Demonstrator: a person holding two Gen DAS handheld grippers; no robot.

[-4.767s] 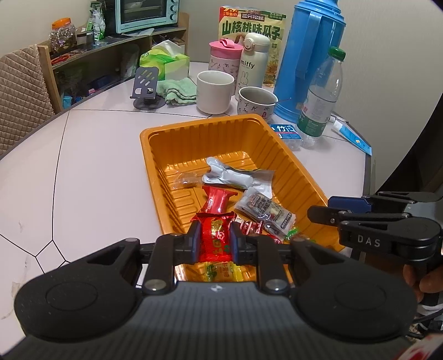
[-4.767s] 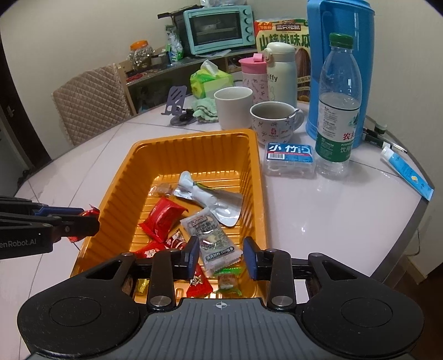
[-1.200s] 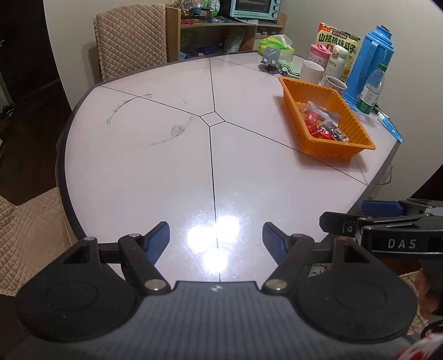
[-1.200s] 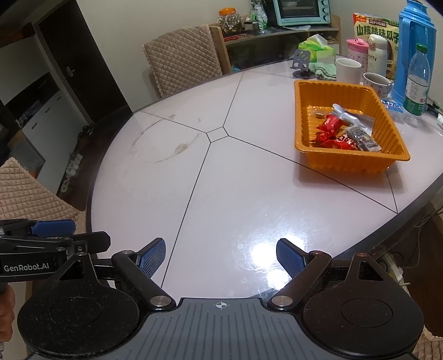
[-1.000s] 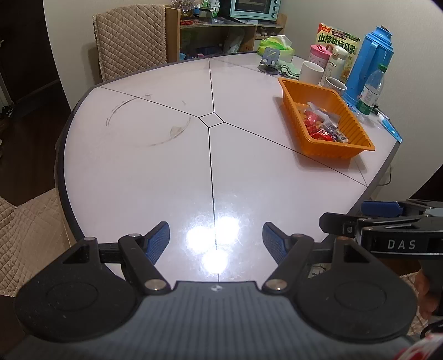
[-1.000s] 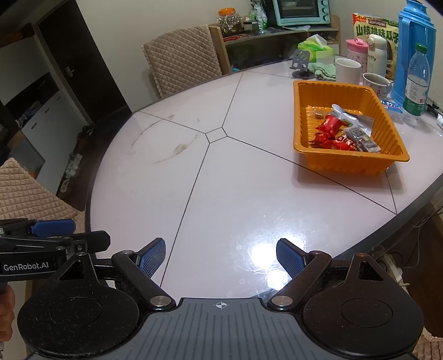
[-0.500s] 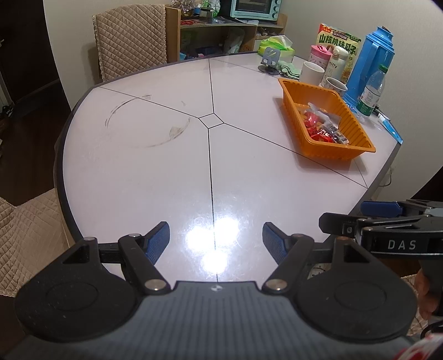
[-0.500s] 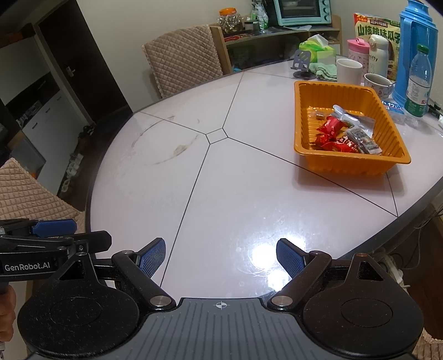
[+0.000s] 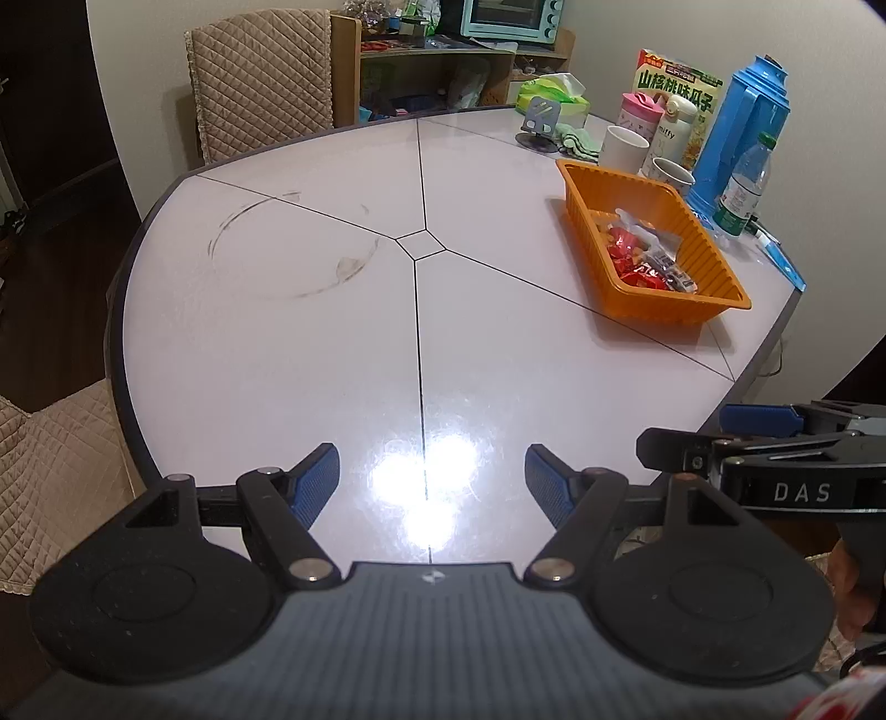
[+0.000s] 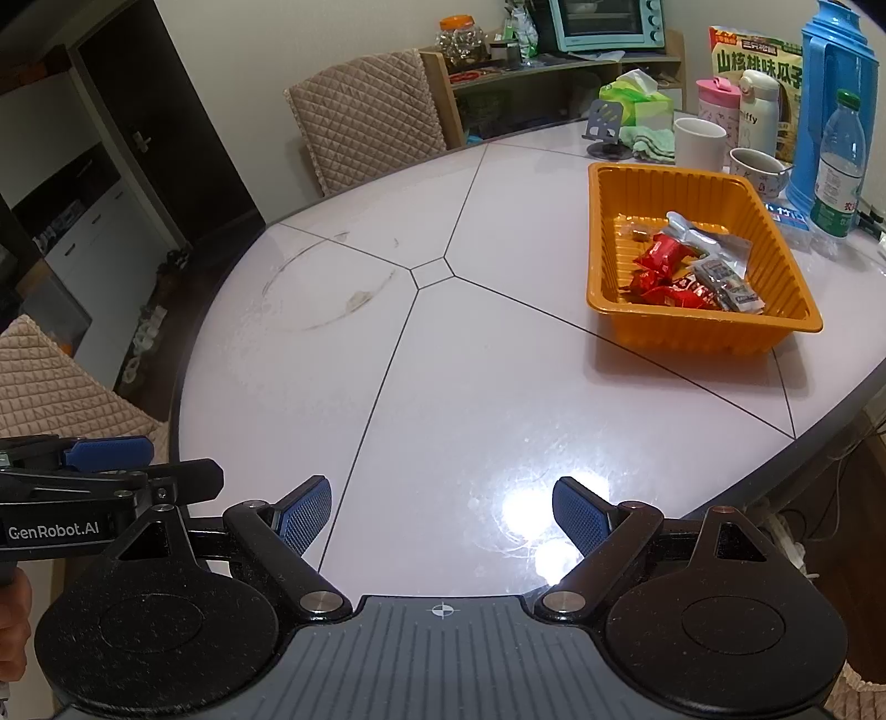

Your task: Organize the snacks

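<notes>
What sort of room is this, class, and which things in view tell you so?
Most likely a home dining area: a large dining table with quilted-cover chairs, a toaster oven on a shelf, and mugs and a blue thermos beside an orange snack tray.

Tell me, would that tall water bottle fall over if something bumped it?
Probably. The water bottle stands upright, tall and narrow, so a push near its cap would likely tip it. It looks partly full, which might steady it slightly. On its side, it could roll.

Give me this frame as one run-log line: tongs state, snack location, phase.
left tongs: open, empty | right tongs: open, empty | snacks: inside orange tray | table: no loose snacks seen | phase: tongs at near edge, apart from tray
</notes>
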